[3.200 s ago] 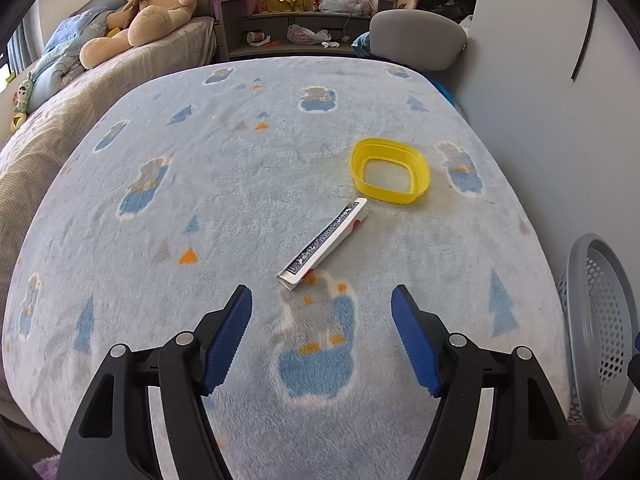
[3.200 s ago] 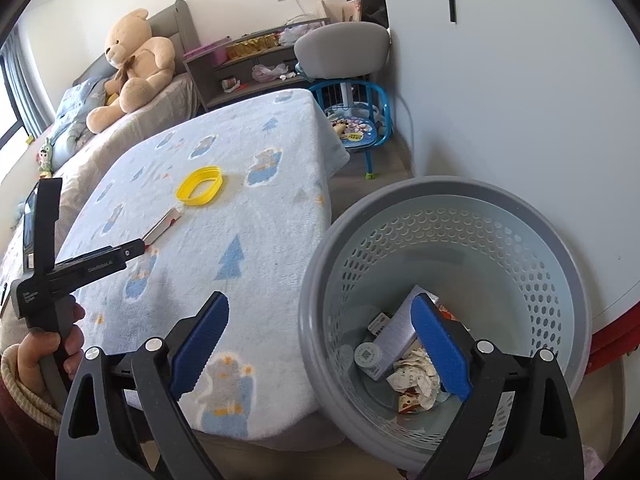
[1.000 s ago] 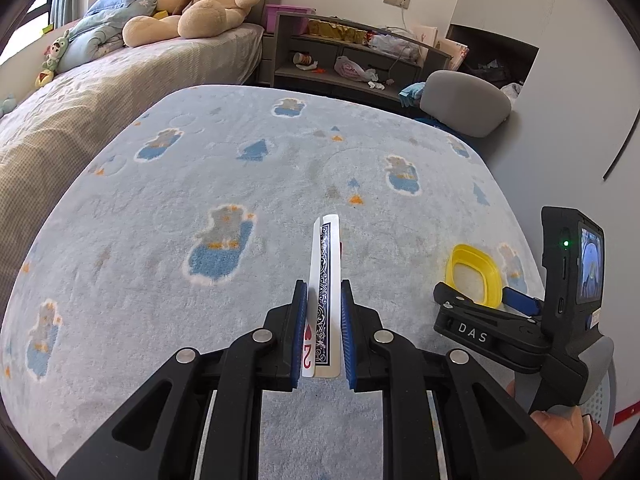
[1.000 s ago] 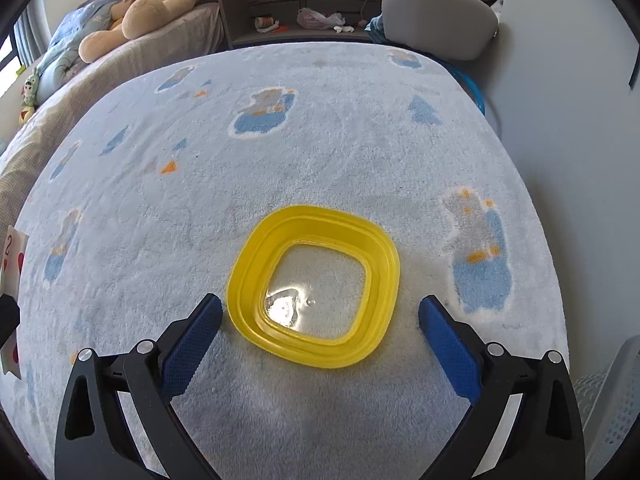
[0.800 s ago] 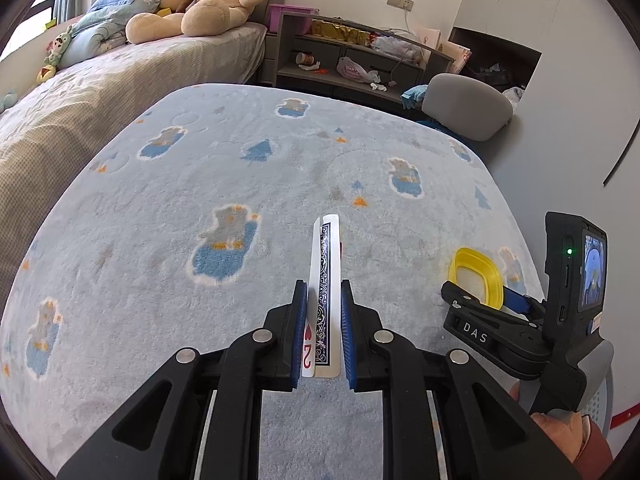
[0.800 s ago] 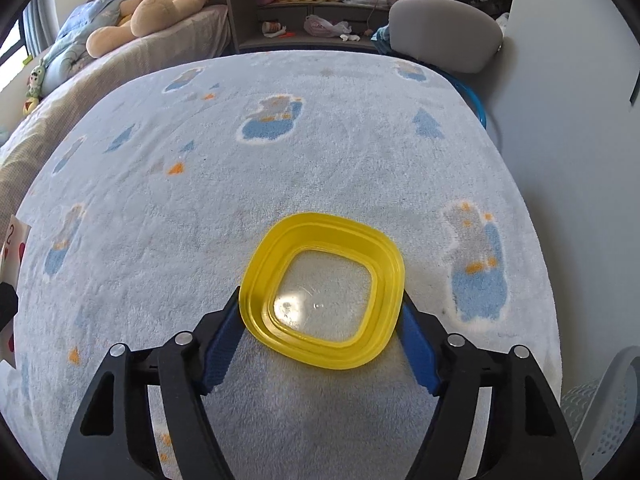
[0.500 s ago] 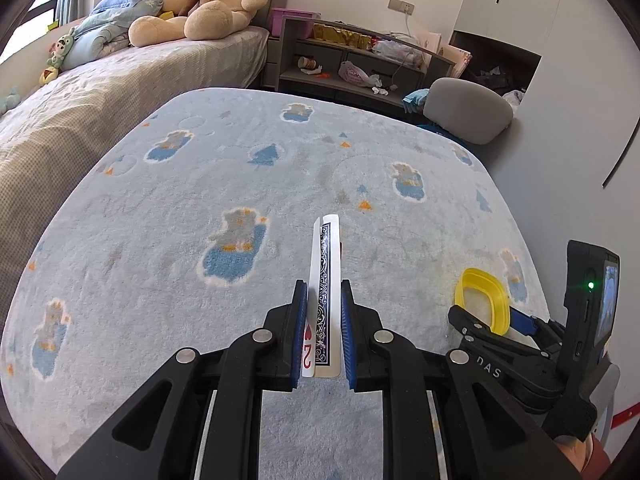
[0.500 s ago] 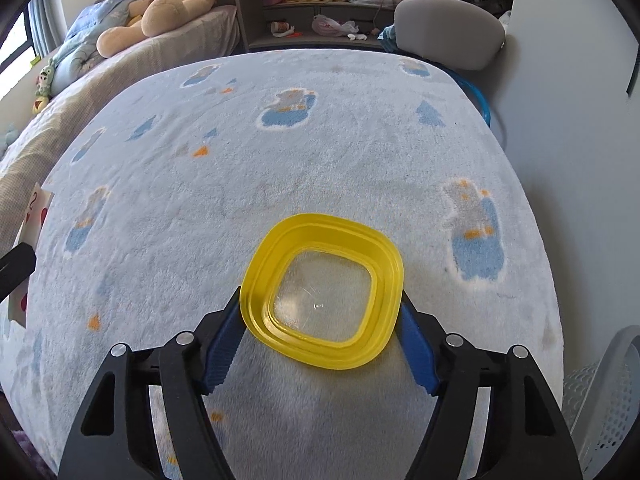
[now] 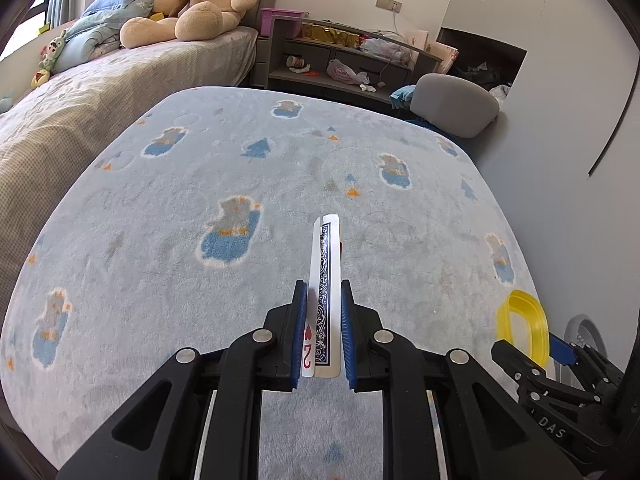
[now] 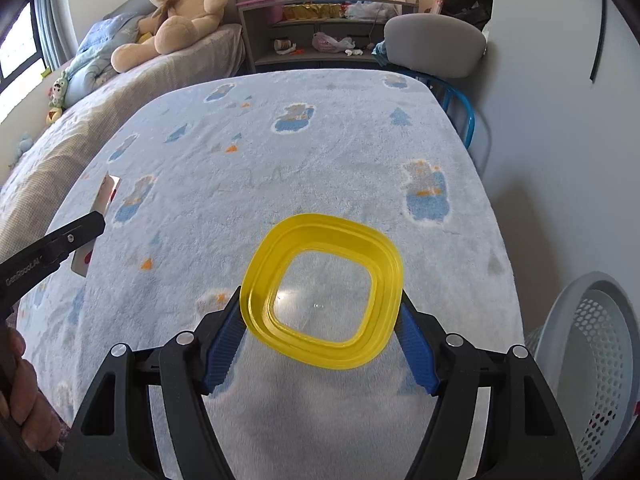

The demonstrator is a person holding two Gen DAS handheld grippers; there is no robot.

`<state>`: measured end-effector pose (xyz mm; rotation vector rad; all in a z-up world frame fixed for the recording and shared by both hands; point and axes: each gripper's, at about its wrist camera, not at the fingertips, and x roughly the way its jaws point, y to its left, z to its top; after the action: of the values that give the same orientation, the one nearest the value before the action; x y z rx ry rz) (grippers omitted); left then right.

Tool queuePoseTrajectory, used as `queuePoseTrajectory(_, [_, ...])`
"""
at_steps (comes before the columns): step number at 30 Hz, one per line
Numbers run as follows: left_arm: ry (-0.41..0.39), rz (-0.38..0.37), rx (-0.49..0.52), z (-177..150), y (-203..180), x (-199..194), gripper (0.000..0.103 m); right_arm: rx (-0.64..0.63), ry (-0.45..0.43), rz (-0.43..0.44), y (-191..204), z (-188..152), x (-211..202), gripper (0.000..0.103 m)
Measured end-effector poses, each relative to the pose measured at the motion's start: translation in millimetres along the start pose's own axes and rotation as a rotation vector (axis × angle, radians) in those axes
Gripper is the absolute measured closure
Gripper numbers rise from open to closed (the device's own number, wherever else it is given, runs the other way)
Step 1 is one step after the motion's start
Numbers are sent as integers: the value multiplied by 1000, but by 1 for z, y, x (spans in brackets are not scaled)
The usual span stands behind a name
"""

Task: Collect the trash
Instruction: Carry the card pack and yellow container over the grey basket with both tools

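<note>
My left gripper is shut on a deck of playing cards with a blue patterned back and a red two of hearts, held edge-up above the blanket-covered table. My right gripper is shut on a yellow lid with a clear centre, lifted off the blanket. The lid also shows at the right in the left wrist view. The cards show at the left in the right wrist view.
A grey perforated trash basket stands on the floor at the right of the table. A grey chair is at the far end. A bed with a teddy bear lies to the left, shelves behind.
My right gripper closed on the yellow lid and lifted it off the blanket. Both grippers have risen and pulled back, and the basket has come into view at the right.
</note>
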<state>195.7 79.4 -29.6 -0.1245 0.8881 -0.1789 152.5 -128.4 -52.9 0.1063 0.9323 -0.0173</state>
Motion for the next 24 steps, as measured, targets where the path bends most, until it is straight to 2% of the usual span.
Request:
queuePoseTrajectory(13, [-19, -14, 72, -15, -26, -17, 87, 53, -65, -2, -41, -43, -69, 34])
queuePoseTrajectory(17, [-26, -25, 113, -22, -48, -27, 87, 83, -83, -9, -62, -58, -86, 34])
queuePoseTrajectory(24, [-10, -101, 169, -49, -95, -44, 87, 153, -98, -35, -113, -82, -110, 34])
